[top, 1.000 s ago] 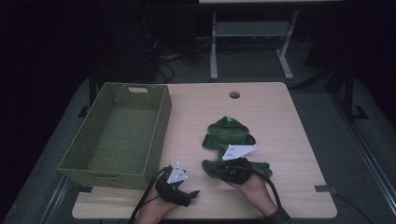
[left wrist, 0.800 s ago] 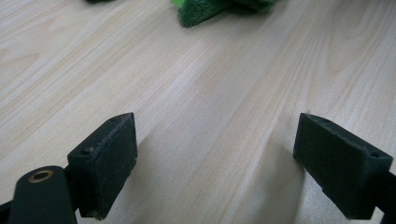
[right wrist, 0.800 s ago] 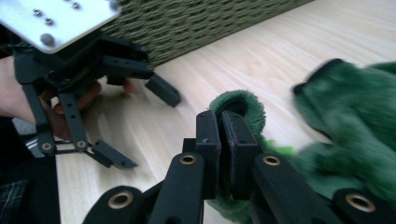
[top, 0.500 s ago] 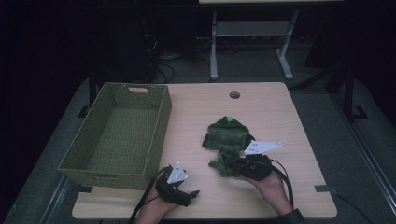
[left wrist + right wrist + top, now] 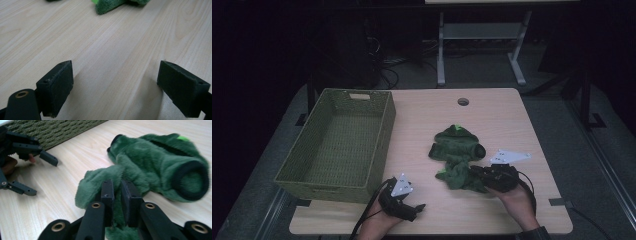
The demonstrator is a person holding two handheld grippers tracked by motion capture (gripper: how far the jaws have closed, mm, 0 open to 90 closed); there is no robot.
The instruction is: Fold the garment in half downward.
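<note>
Green fleece garment [image 5: 458,152] lies crumpled on the wooden table [image 5: 492,110], right of centre, with its near edge bunched at about five o'clock from the table's middle. Right gripper [image 5: 476,178] comes in low from the four o'clock side, the hand [image 5: 514,197] behind it resting on the table, and its jaws, which have just been easing apart a little, stand nearly together with a fold of the fleece pinched between them [image 5: 117,195]. Left gripper [image 5: 412,209] lies near the front edge at seven o'clock, just beside the green woven basket [image 5: 337,145], pointing toward three o'clock with its jaws spread wide over bare wood and nothing between them.
</note>
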